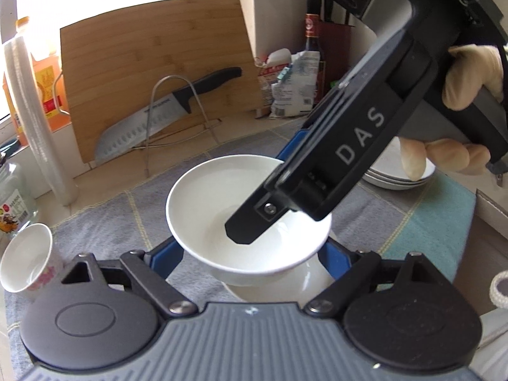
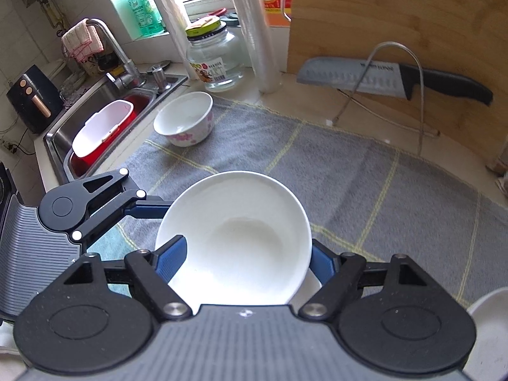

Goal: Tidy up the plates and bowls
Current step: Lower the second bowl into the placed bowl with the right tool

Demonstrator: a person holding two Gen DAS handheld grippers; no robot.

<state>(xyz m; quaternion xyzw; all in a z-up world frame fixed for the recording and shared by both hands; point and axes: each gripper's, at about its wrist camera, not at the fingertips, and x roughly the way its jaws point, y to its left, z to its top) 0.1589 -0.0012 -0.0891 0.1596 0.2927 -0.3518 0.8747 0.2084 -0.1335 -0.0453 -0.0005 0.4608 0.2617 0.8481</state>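
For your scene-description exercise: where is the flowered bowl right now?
In the right wrist view the flowered bowl stands upper left on the grey cloth, between the sink and the glass jar.

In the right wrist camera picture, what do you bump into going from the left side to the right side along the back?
Black appliance → faucet → green bottle → glass jar → cutting board with the knife leaning on it.
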